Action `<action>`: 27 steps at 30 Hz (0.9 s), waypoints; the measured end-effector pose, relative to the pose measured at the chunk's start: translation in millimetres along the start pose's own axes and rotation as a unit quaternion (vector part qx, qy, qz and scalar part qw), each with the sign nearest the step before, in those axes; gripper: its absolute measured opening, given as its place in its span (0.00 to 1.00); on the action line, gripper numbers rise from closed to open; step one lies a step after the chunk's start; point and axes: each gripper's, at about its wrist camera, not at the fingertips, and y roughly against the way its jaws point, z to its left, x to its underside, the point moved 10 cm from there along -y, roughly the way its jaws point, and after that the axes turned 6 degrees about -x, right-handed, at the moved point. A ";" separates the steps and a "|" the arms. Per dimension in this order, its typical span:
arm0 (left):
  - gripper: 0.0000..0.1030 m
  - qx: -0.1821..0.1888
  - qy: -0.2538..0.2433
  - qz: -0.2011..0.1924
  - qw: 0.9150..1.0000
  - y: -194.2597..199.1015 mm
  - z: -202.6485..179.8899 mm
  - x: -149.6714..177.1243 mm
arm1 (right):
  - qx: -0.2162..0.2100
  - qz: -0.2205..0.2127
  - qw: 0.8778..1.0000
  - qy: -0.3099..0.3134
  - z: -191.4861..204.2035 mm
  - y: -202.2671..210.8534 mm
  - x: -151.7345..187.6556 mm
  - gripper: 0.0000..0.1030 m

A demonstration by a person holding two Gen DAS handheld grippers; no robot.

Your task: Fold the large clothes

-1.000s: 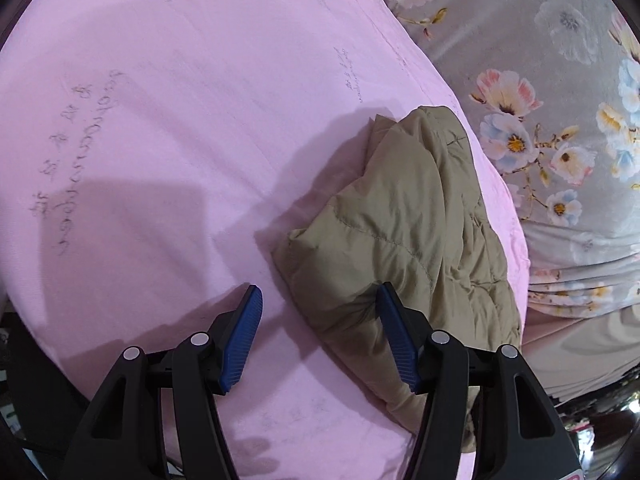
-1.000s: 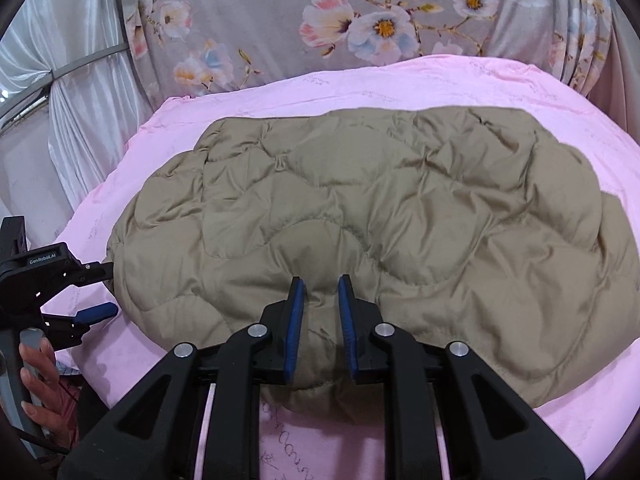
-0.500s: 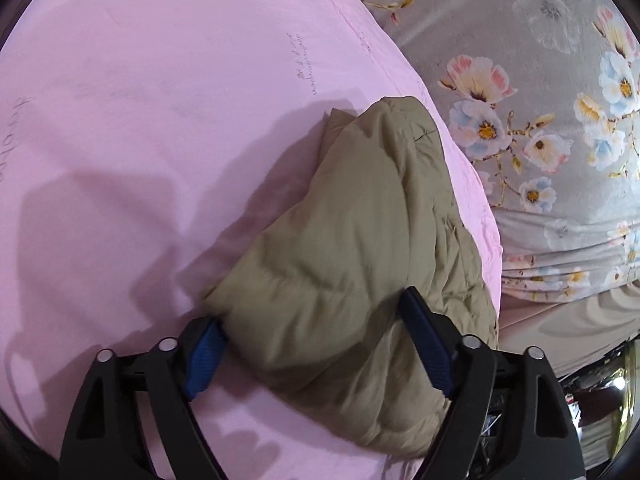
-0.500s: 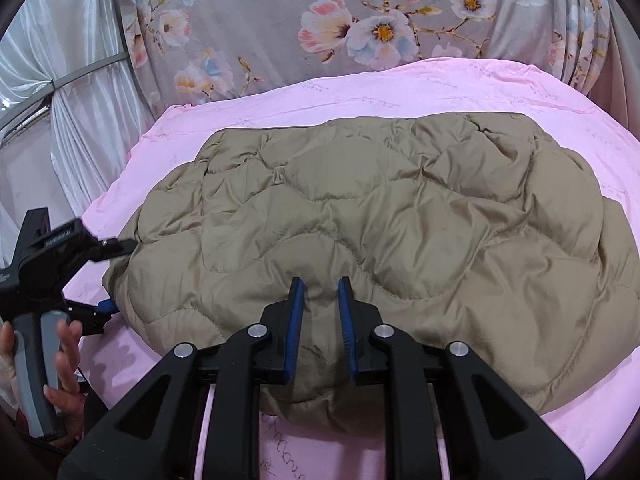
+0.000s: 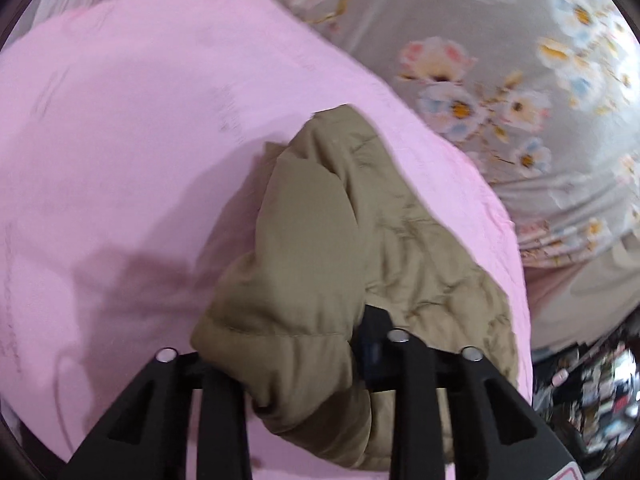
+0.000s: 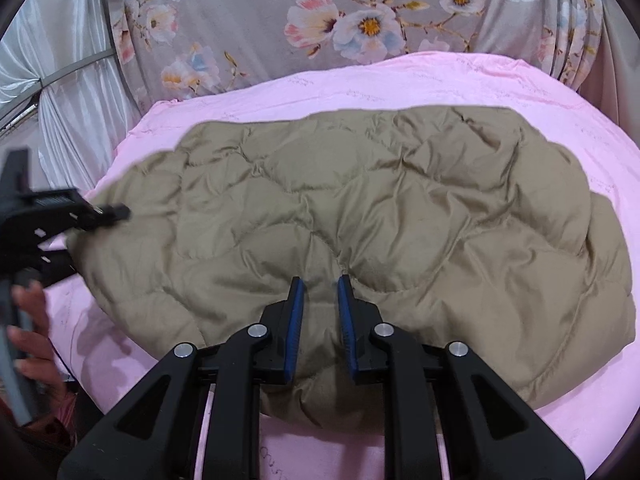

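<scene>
A large khaki quilted jacket (image 6: 380,216) lies spread on a pink sheet (image 6: 400,88). In the left wrist view its corner (image 5: 320,248) bulges between my left gripper's (image 5: 292,352) fingers, which are closed on it; the fabric hides the pads. The left gripper also shows in the right wrist view (image 6: 80,216) at the jacket's left edge. My right gripper (image 6: 319,288) is shut on a fold at the jacket's near edge, pinching it between its blue pads (image 6: 294,328).
A grey floral curtain (image 6: 320,20) hangs behind the bed and along its side (image 5: 540,80). White drapes (image 6: 60,80) hang at the far left. The pink sheet's edge (image 5: 512,240) drops off to the right of the jacket corner. Clutter (image 5: 600,380) sits low at the right.
My left gripper moved forward over the jacket's corner and closed on it, bunching the fabric up. The right gripper stayed shut on the near edge.
</scene>
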 end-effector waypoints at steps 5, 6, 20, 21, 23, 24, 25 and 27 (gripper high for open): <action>0.12 0.037 -0.105 -0.050 0.993 51.3 -83.3 -0.3 | 0.005 0.007 1.000 -0.001 -1.6 -15.0 0.7 0.17; 0.12 0.044 -0.125 -0.056 0.990 58.2 -99.7 3.6 | 0.005 0.007 1.000 -0.002 -1.7 -16.9 -0.4 0.16; 0.11 0.092 -0.297 0.002 0.950 20.3 -320.7 122.1 | 0.023 -0.068 0.997 -0.027 -91.5 104.4 -4.7 0.14; 0.11 0.088 -0.303 0.018 0.949 3.7 -329.9 136.3 | 0.030 -0.069 0.997 -0.034 -101.7 111.5 -0.8 0.14; 0.12 0.076 -0.313 0.051 0.945 -25.3 -340.4 165.5 | 0.043 -0.069 0.996 -0.048 -122.6 121.7 7.2 0.14; 0.13 0.071 -0.318 0.070 0.943 -41.0 -343.6 179.5 | 0.053 -0.068 0.995 -0.054 -134.2 126.6 12.3 0.14; 0.15 0.068 -0.318 0.085 0.942 -52.2 -344.3 191.4 | 0.062 -0.067 0.994 -0.060 -143.9 129.8 16.2 0.14; 0.21 0.068 -0.315 0.105 0.941 -71.9 -348.9 211.5 | 0.073 -0.062 0.993 -0.074 -162.5 135.4 25.2 0.15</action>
